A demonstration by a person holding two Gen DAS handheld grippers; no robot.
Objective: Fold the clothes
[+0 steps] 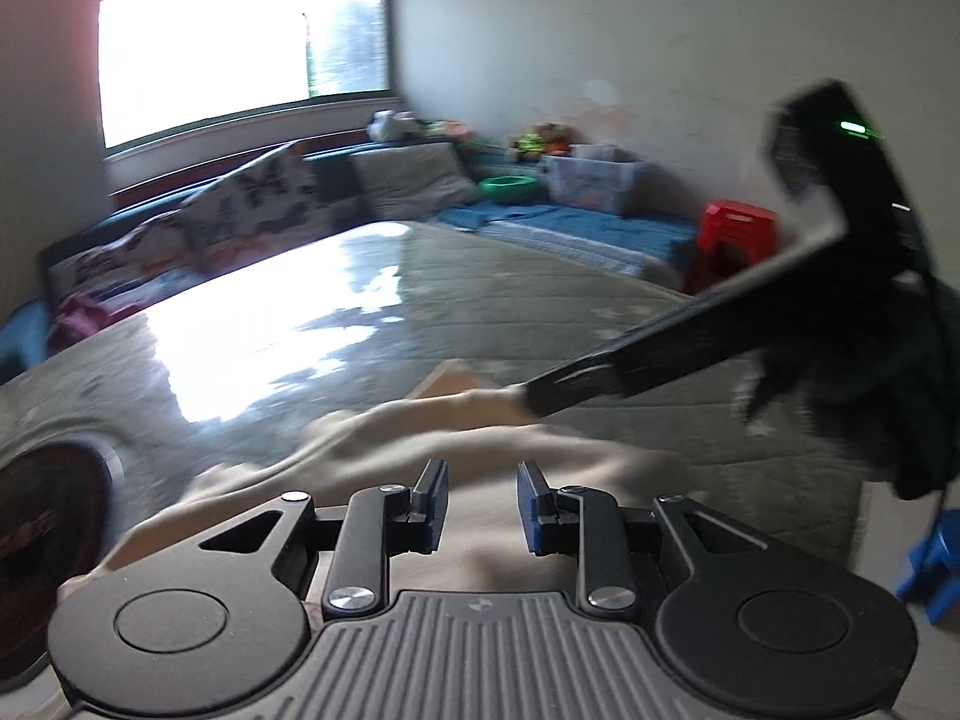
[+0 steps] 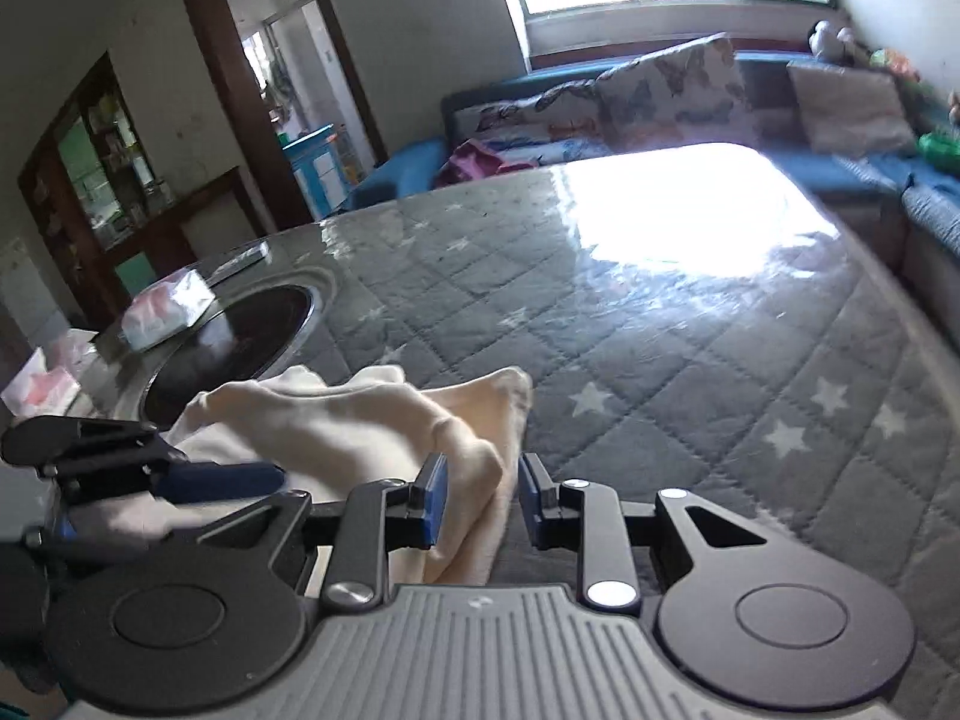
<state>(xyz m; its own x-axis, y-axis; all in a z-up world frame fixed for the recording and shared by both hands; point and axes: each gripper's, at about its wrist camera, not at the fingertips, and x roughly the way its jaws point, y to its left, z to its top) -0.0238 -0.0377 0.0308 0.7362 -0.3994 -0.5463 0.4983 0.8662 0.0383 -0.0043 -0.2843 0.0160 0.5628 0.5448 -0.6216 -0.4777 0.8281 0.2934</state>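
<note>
A cream garment [image 1: 420, 432] lies crumpled on a grey star-quilted table [image 1: 420, 300] near its front edge. In the left wrist view my left gripper [image 1: 482, 504] hovers just over the cloth, jaws a little apart, nothing pinched between them. My right gripper [image 1: 531, 399] reaches in from the right, blurred, its tip at a raised ridge of the cloth. In the right wrist view my right gripper [image 2: 480, 498] stands open with a bunched fold of the garment [image 2: 336, 414] between its fingers, against the left pad and clear of the right one. The left gripper [image 2: 222, 477] sits at the cloth's left side.
A round dark inset [image 2: 240, 342] sits in the table [image 2: 660, 330] left of the garment, with a tissue pack [image 2: 168, 309] on its rim. Behind the table stand a sofa with cushions [image 2: 600, 102], a red stool [image 1: 735, 234] and a blue stool [image 1: 933, 564].
</note>
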